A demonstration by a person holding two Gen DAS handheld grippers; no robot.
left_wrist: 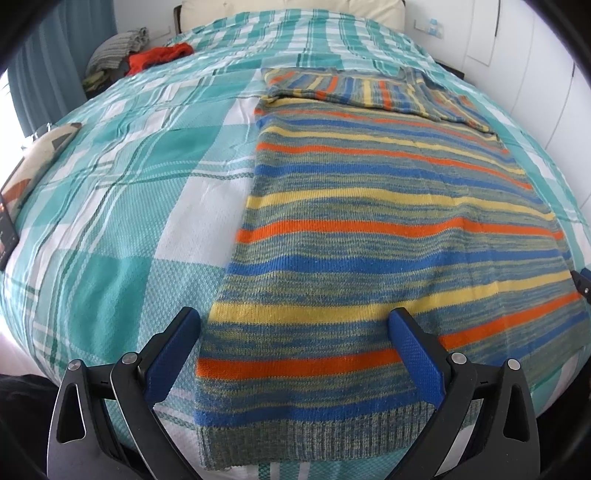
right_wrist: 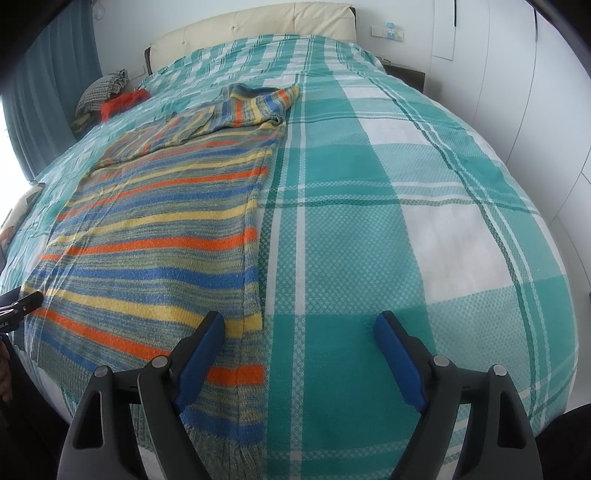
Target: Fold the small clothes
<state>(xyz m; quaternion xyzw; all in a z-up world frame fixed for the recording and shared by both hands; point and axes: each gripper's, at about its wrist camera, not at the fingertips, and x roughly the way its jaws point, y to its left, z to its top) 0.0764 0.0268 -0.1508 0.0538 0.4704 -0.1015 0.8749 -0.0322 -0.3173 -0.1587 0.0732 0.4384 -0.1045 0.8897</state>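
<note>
striped sweater [left_wrist: 369,229] flat at bed's [right_wrist: 406,184] foot edge, sleeves folded | body fold left | both hand-held grippers, left [left_wrist: 295,332] and right [right_wrist: 299,332], gaping, empty

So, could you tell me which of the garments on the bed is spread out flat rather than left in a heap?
The striped sweater, with orange, blue and yellow bands, lies flat nearest both grippers. The red garment and the grey knitted one sit bunched at the far corner.

The pile of clothes [left_wrist: 122,55] at ten o'clock was too small and distorted to identify item by item. A cushion [left_wrist: 33,162] at nine o'clock was cut off by the picture's edge. The sweater [left_wrist: 369,229] concealed its far sleeve under a fold. The wall fitting [right_wrist: 388,31] at one o'clock was illegible.
</note>
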